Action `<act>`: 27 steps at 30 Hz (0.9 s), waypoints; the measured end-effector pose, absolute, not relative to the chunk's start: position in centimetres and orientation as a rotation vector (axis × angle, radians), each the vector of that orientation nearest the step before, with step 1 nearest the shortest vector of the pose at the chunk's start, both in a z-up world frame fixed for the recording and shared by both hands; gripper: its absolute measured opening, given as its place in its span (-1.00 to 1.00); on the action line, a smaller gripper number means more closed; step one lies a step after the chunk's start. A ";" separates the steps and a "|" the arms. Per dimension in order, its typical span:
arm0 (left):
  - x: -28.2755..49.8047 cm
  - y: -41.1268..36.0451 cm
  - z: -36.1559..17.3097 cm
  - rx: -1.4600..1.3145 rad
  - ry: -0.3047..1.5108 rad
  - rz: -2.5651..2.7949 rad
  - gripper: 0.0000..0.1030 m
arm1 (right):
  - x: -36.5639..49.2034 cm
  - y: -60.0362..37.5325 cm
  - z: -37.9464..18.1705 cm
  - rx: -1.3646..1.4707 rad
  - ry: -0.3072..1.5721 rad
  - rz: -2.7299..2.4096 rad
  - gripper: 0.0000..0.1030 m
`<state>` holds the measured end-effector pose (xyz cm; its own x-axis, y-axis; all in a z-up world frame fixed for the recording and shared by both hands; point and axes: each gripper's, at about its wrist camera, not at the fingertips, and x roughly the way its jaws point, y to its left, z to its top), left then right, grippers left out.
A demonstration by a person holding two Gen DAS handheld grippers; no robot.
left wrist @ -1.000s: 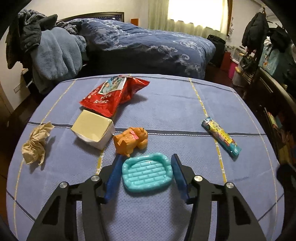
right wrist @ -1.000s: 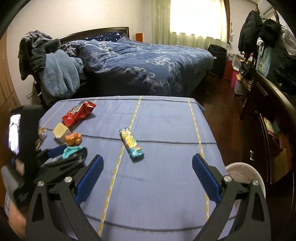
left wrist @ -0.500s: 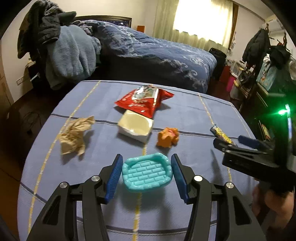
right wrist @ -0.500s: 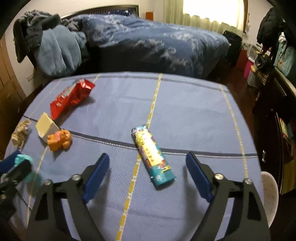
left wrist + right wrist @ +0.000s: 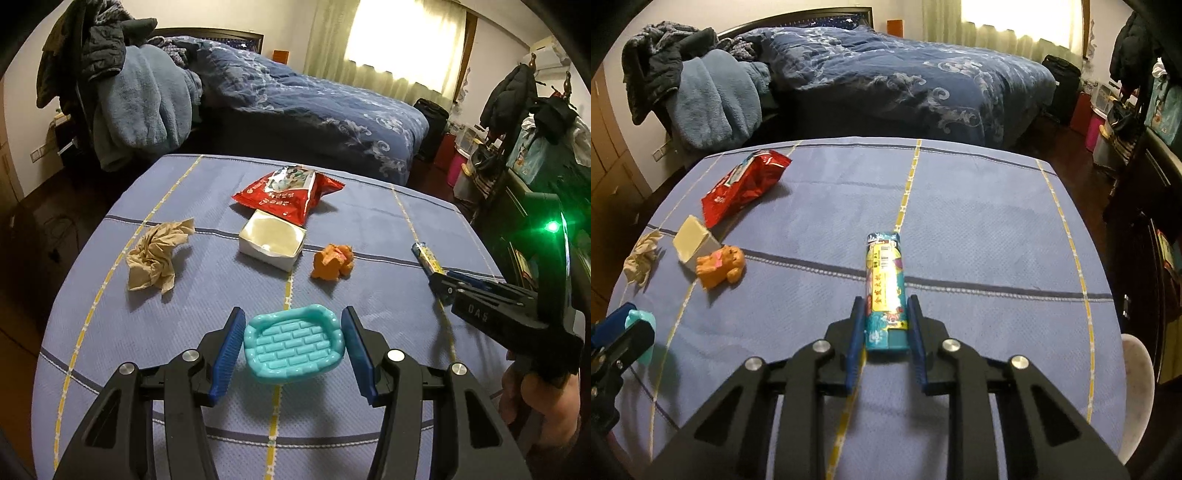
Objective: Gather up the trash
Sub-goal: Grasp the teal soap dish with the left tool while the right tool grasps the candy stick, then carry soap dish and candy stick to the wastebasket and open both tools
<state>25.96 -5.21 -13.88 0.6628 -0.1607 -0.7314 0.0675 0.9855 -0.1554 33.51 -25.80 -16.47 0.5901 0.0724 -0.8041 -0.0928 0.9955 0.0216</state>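
My left gripper (image 5: 291,332) is shut on a teal toy basin (image 5: 293,345) and holds it above the blue tablecloth (image 5: 369,302). My right gripper (image 5: 886,317) is closed around the near end of a teal and yellow snack wrapper (image 5: 885,280) lying on the table. The right gripper (image 5: 441,282) also shows in the left wrist view, at the wrapper (image 5: 426,256). A crumpled brown paper (image 5: 157,254), a red chip bag (image 5: 286,194) and a white box (image 5: 271,242) lie on the table.
An orange toy (image 5: 332,262) lies right of the white box. A white bin rim (image 5: 1137,376) shows beyond the table's right edge. A bed with a blue duvet (image 5: 905,77) stands behind the table. Dark furniture with bags (image 5: 535,155) stands on the right.
My right gripper moved forward to the snack wrapper and closed on its near end. My left gripper lifted and drew back with the teal basin still in it.
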 end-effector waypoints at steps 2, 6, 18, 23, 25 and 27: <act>25.7 -5.4 -13.6 -0.113 0.832 -0.131 0.05 | 32.6 -25.9 -16.2 -0.020 0.925 0.099 -0.53; 25.0 -5.9 -12.8 -0.104 0.817 -0.138 0.05 | 30.1 -26.2 -14.7 -0.017 0.878 0.105 -0.53; 22.8 -11.4 -11.2 -0.022 0.789 -0.214 0.05 | 22.6 -30.8 -12.3 0.046 0.802 0.080 -0.53; 22.1 -15.4 -10.9 0.023 0.786 -0.286 0.05 | 19.9 -34.9 -12.0 0.109 0.789 0.028 -0.53; 21.8 -17.1 -10.8 0.046 0.781 -0.316 0.05 | 19.0 -36.1 -12.0 0.123 0.784 0.005 -0.53; 21.4 -18.9 -10.7 0.068 0.776 -0.350 0.05 | 17.8 -37.7 -11.8 0.136 0.773 -0.026 -0.53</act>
<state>21.43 -18.93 -10.66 0.6593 -0.2844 -0.6961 0.3337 0.9402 -0.0680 17.80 -37.73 -11.82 0.7163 0.0267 -0.6973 0.0733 0.9909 0.1132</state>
